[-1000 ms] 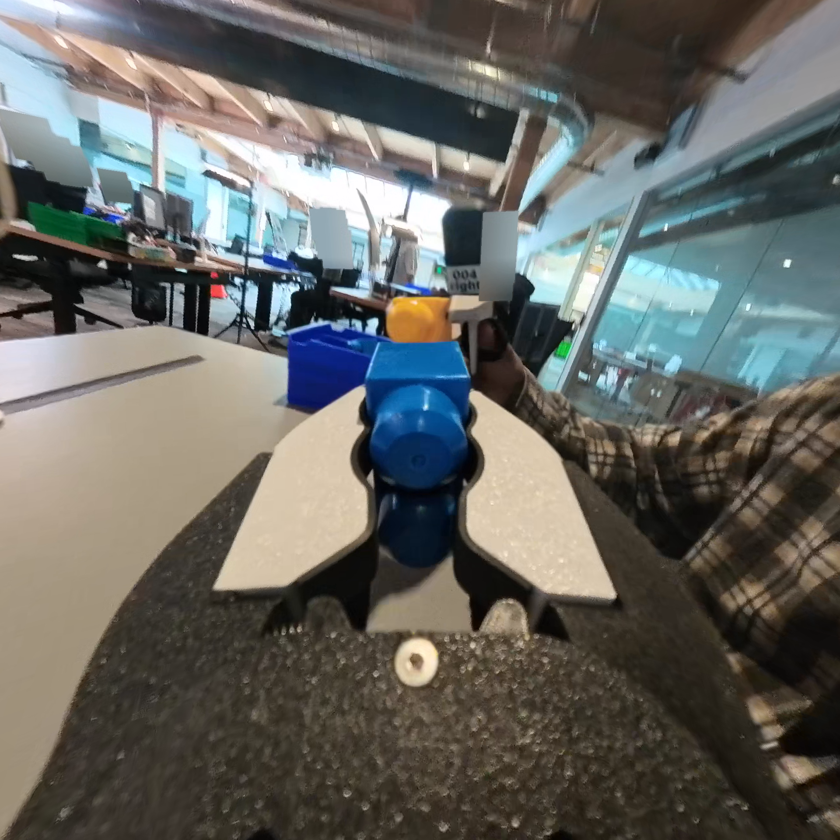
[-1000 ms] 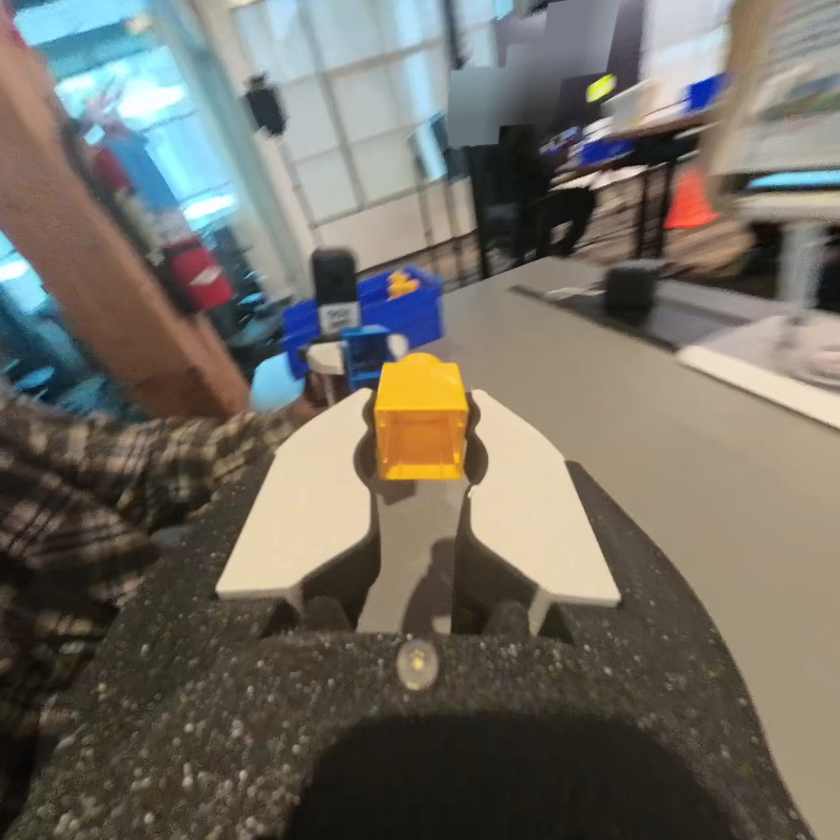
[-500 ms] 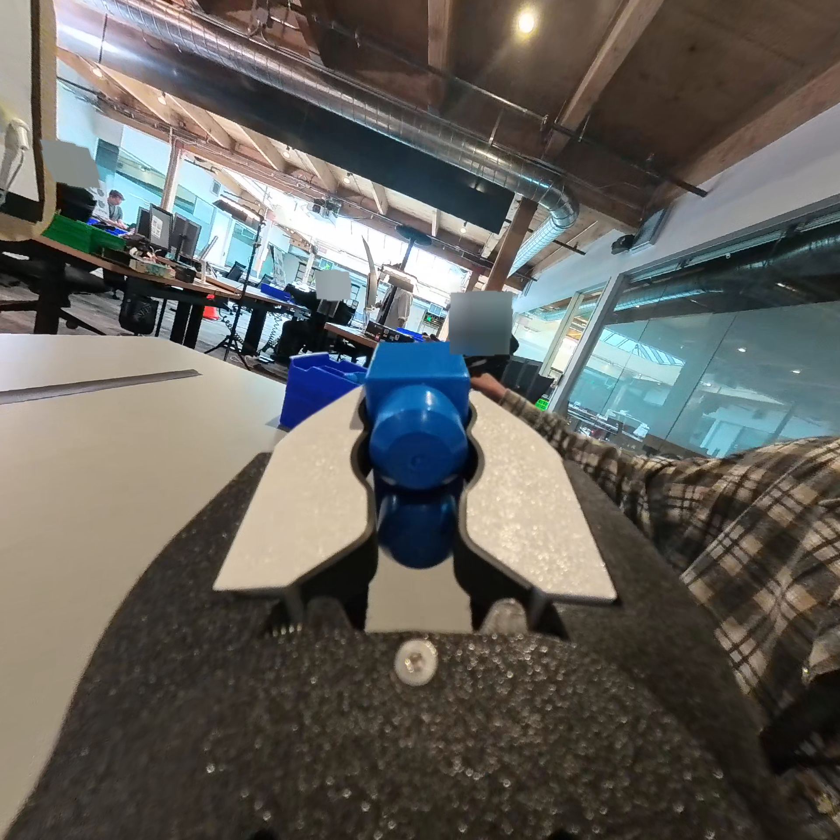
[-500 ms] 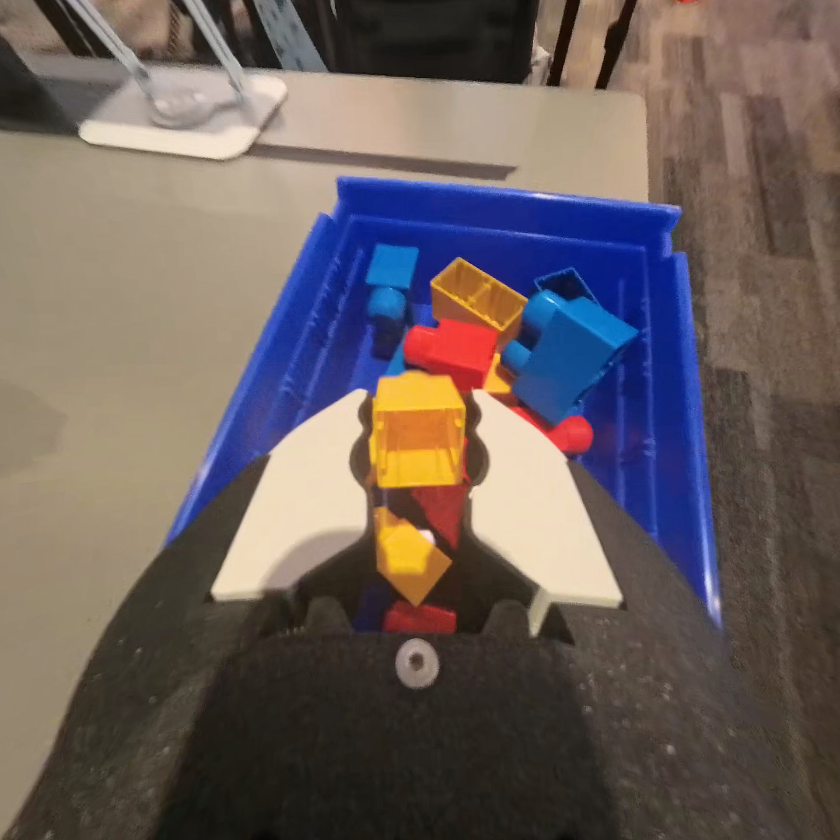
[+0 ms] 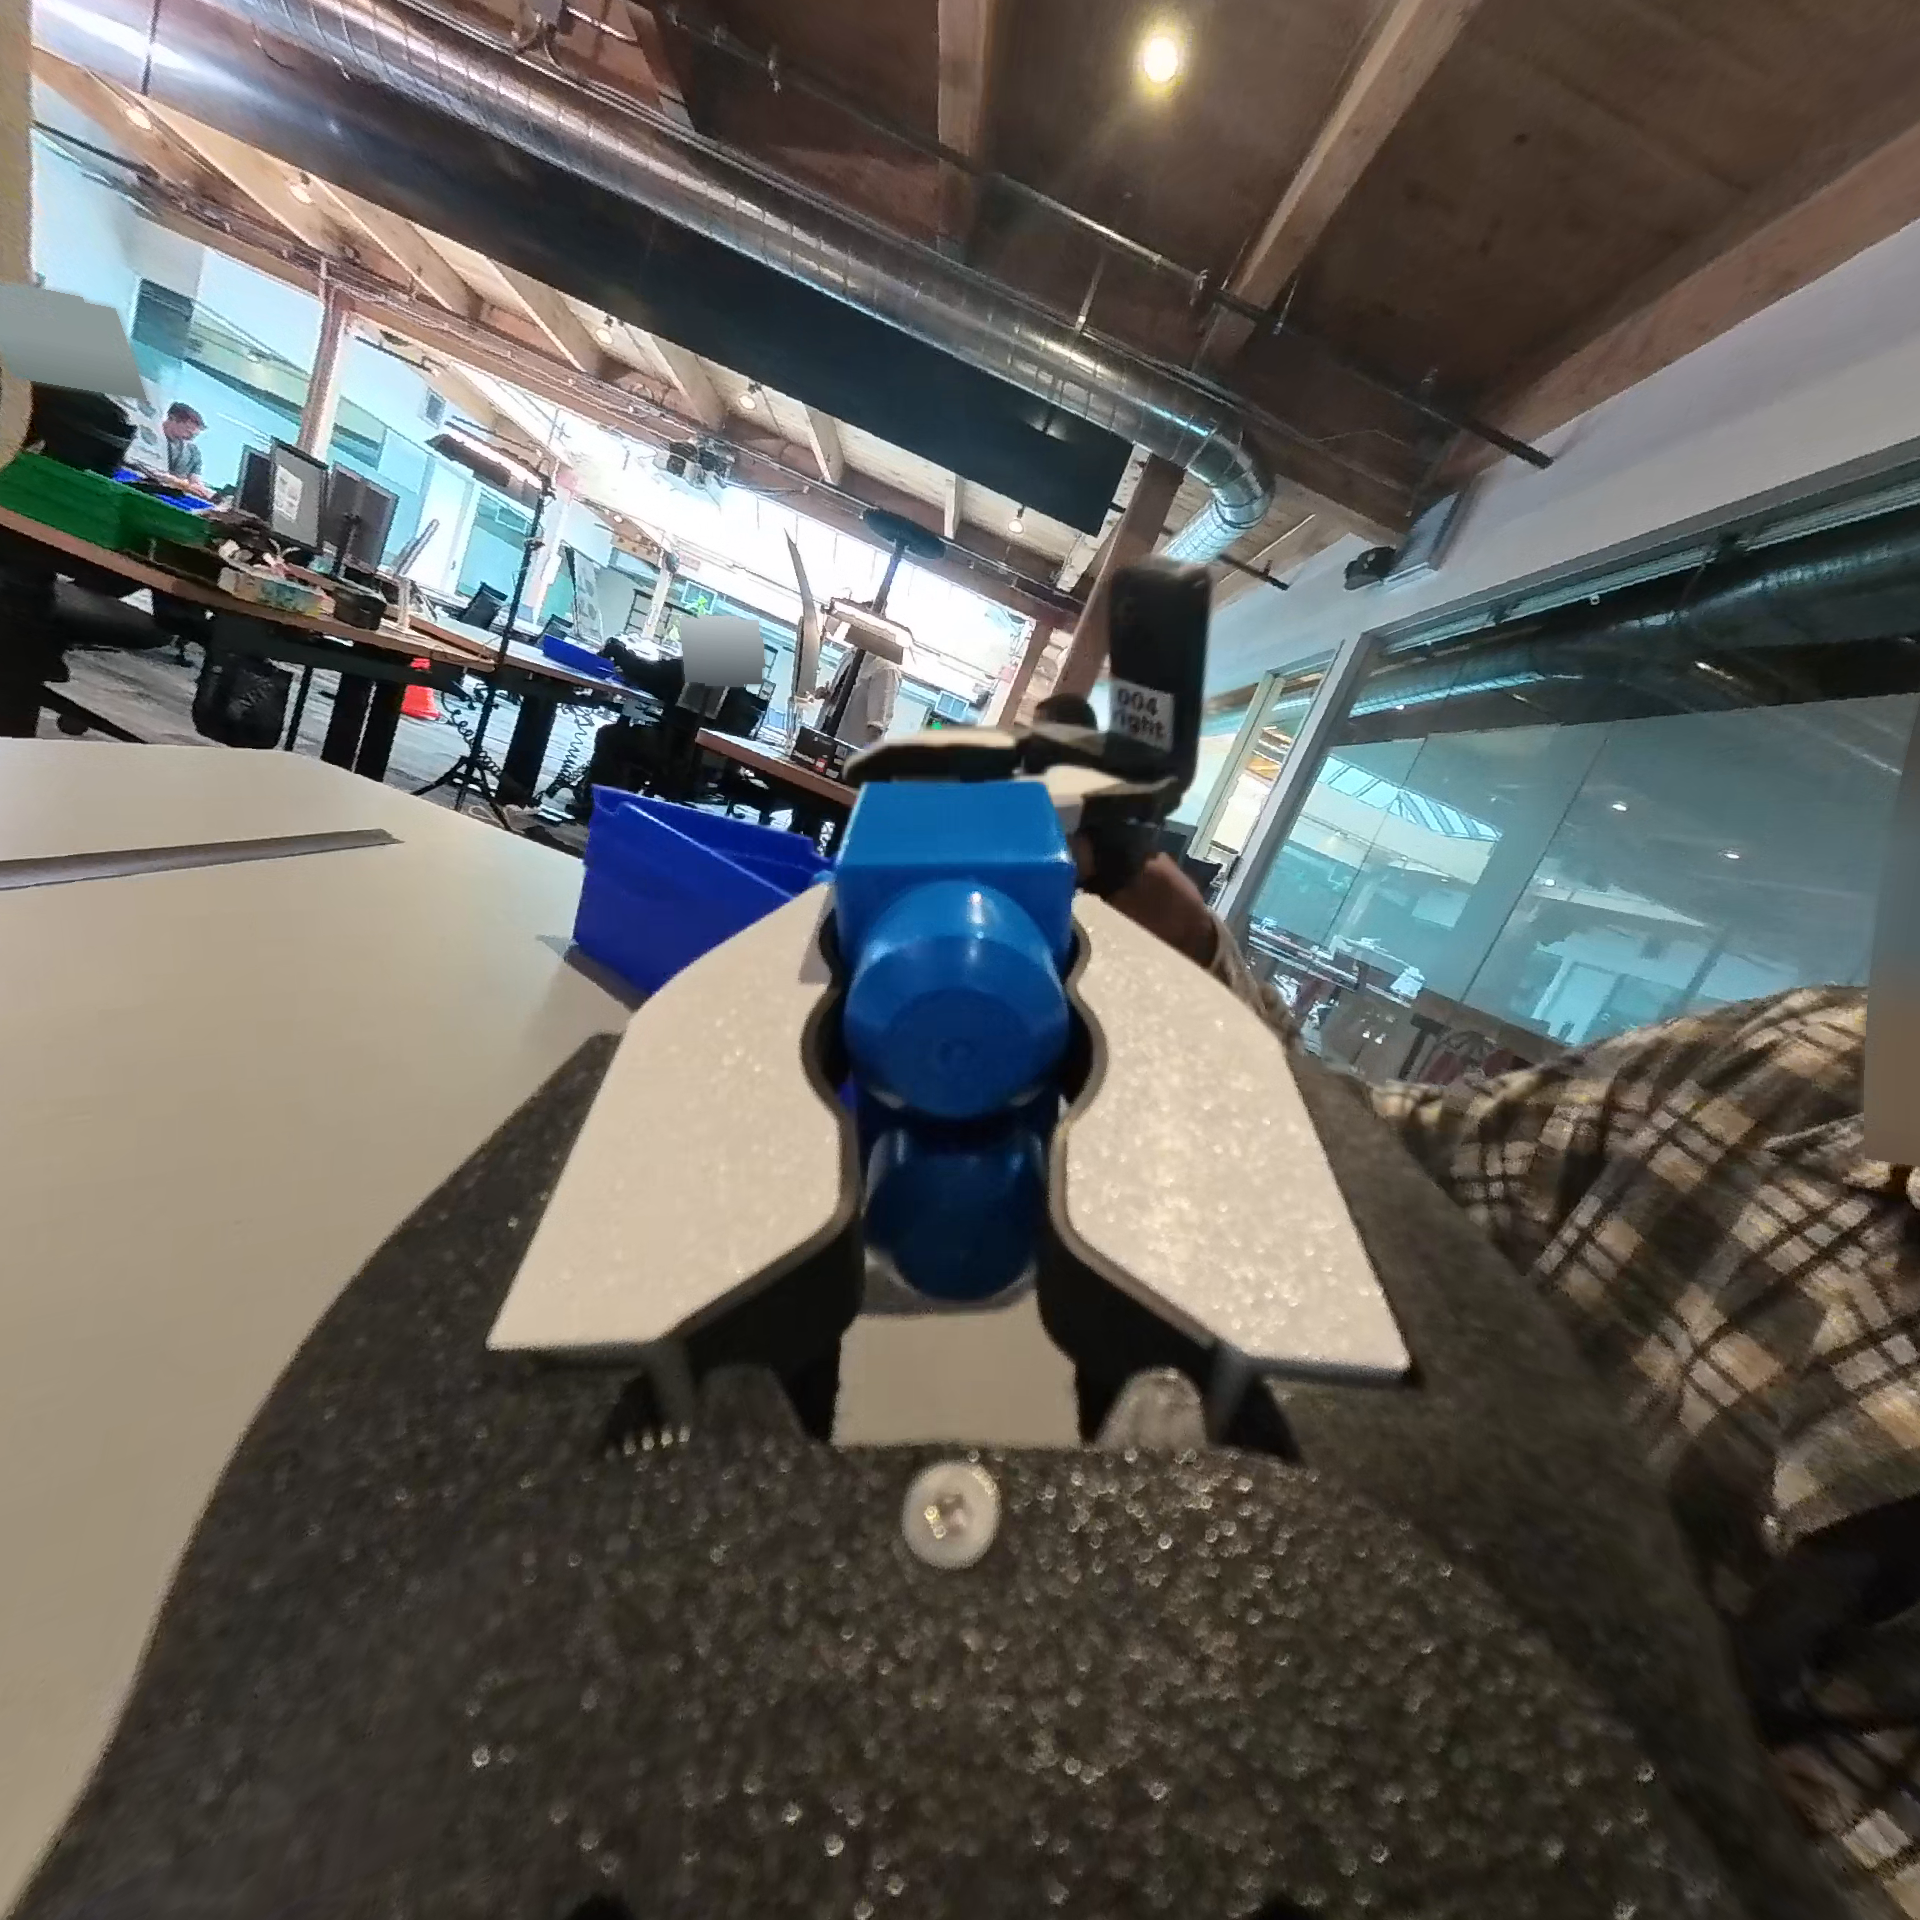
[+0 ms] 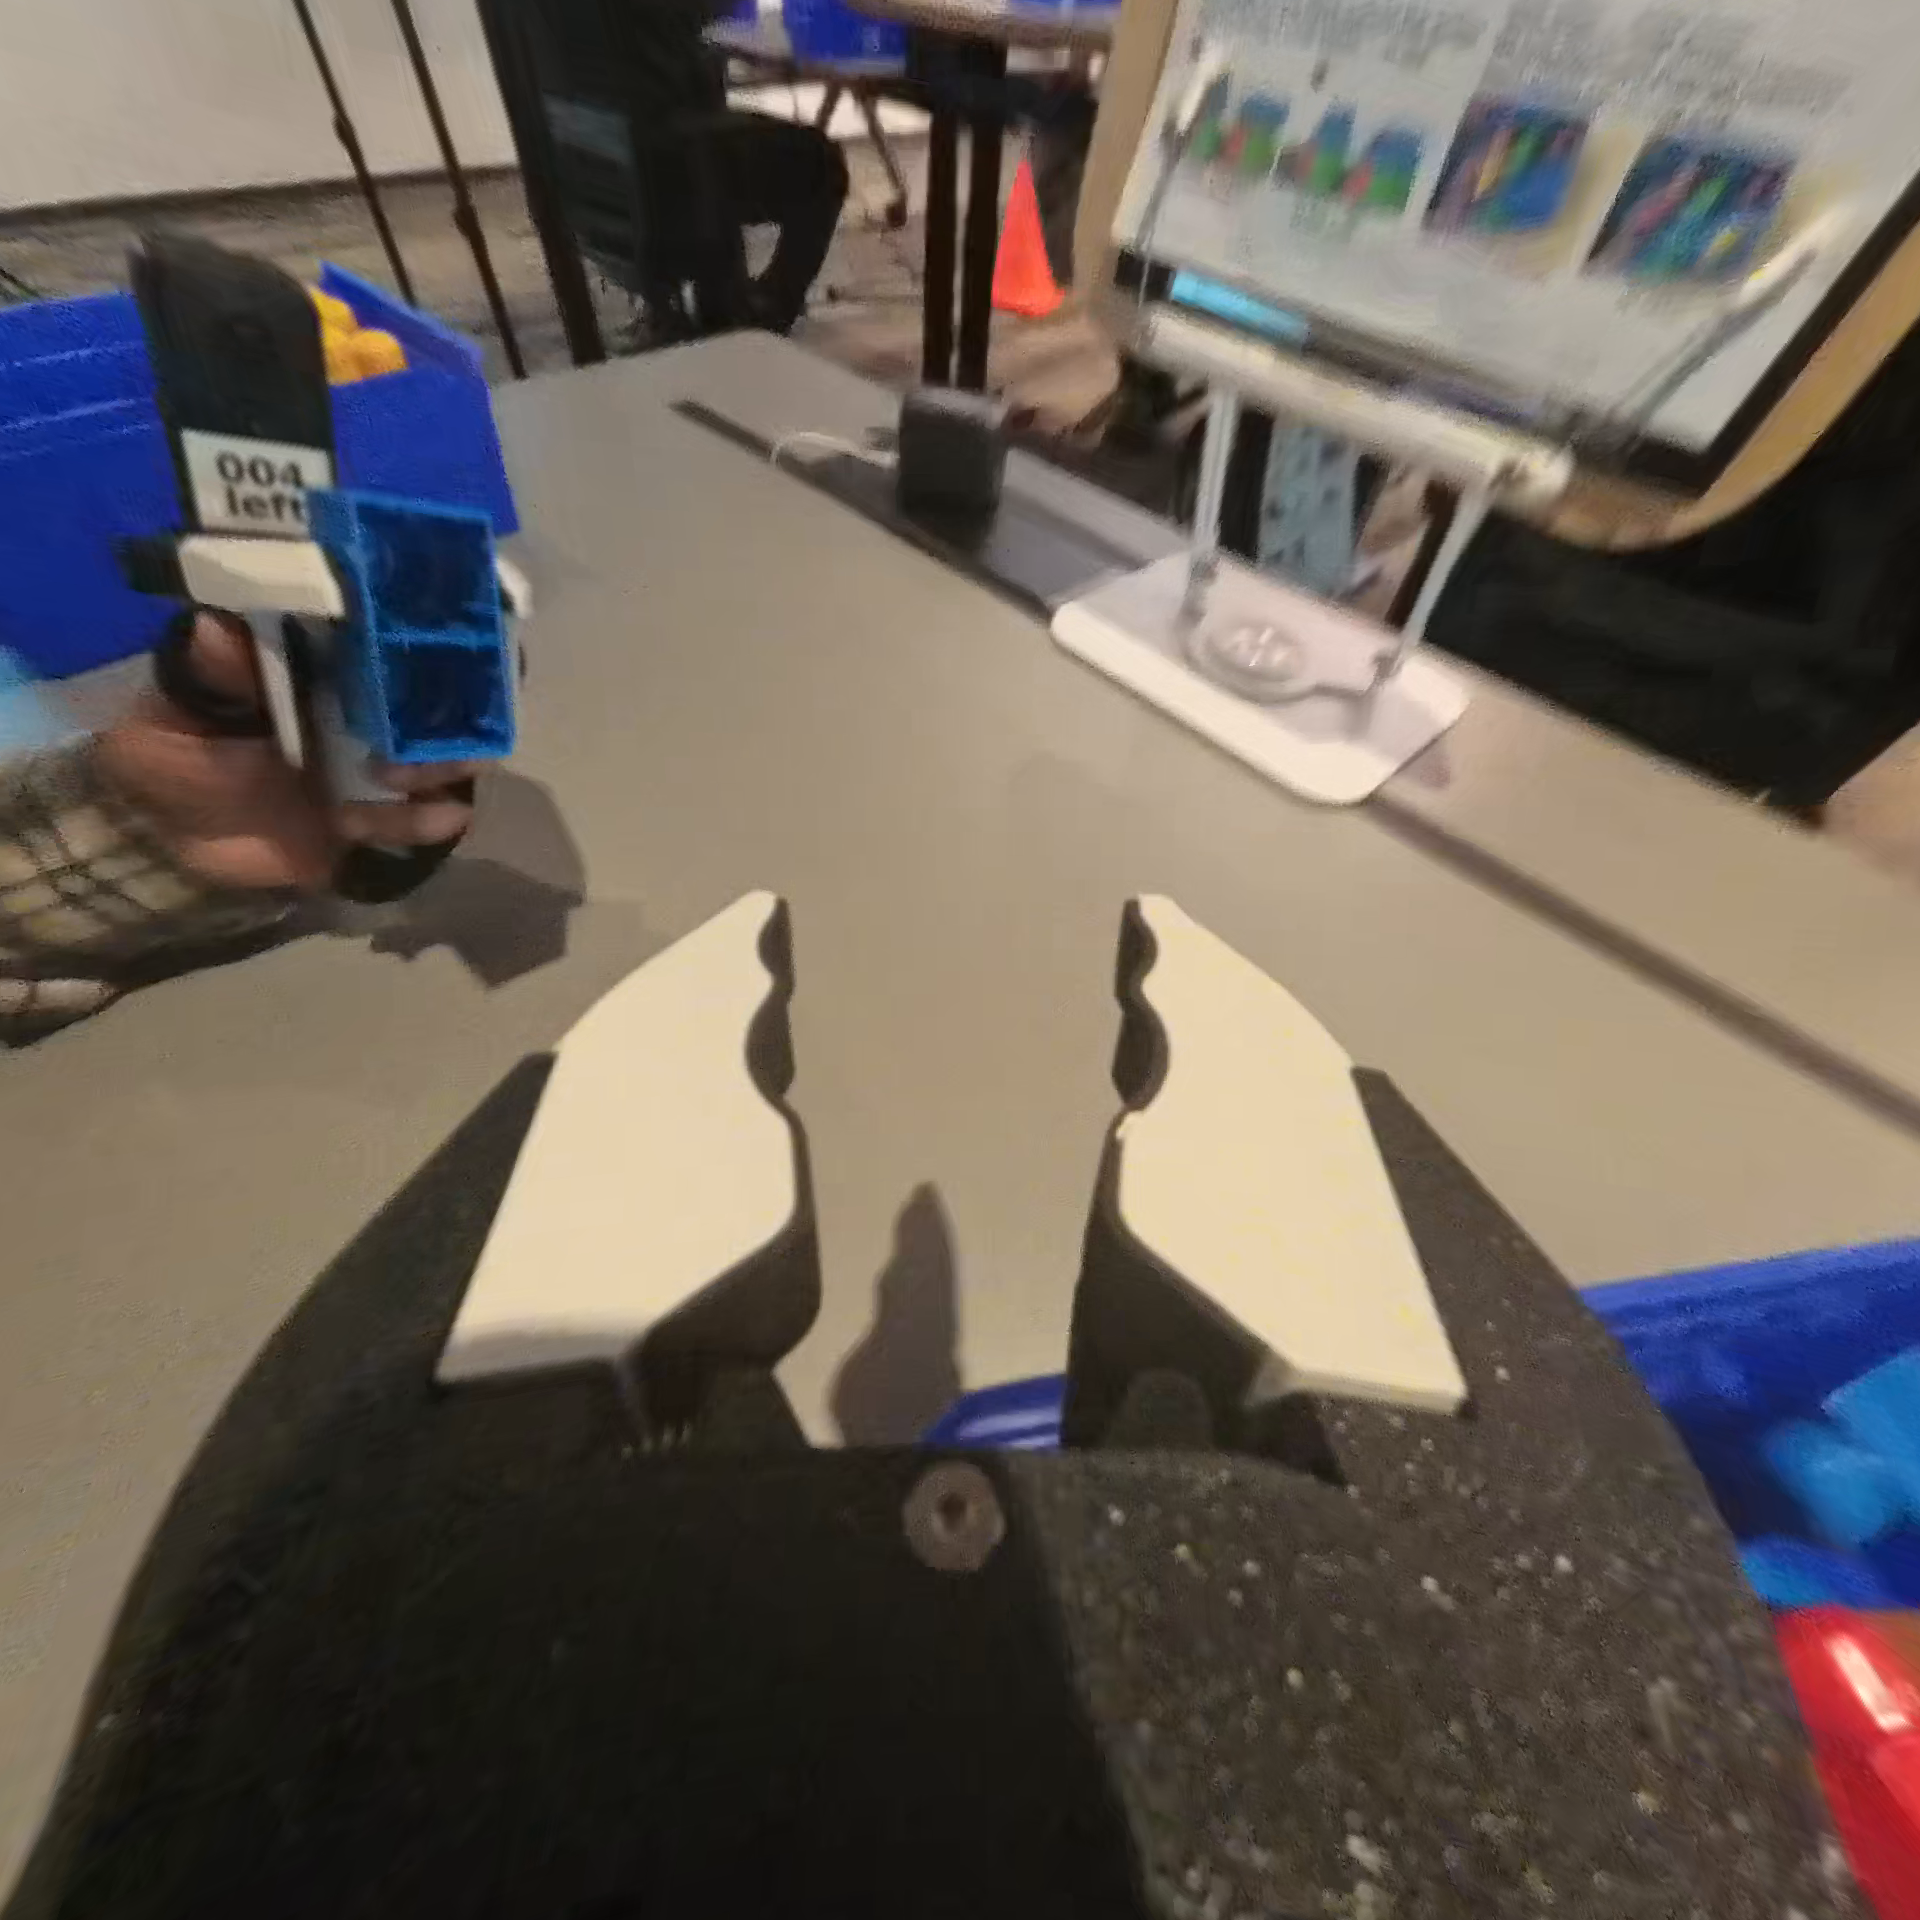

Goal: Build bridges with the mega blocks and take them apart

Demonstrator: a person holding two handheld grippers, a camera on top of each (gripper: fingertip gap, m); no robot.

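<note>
Right now your left gripper (image 5: 954, 966) is clamped on a blue two-stud block (image 5: 954, 935), centre of the left wrist frame; its fingers (image 5: 707, 1164) pinch the block's flat side walls in the scalloped notches. Right gripper (image 6: 951, 935): jaws spread wide, nothing between them, only grey table (image 6: 935, 748) showing through the gap.

Handling, as a judgement: hollow moulded plastic, so light, rigid, not fragile. The walls are smooth and likely slippery; the notched grip you have suits it. Take hold across the two long side walls, mid-height, leaving the studs and the open underside free for mating.

Orientation: in the left wrist view both studs face back toward the camera, one stacked below the other, so the long axis runs top to bottom of the frame. The right wrist view, upper left, confirms it: the block's open two-cell underside faces out, cells one above the other, long axis near vertical and tilted slightly.

Outward: a blue bin (image 5: 686, 894) sits on the table beyond the left fingers, left of centre. Another blue bin (image 6: 1714, 1309) lies at the lower right edge of the right wrist view, holding blurred blue and red blocks (image 6: 1849, 1683). A plaid sleeve (image 5: 1621, 1226) fills the right side of the left wrist view.
</note>
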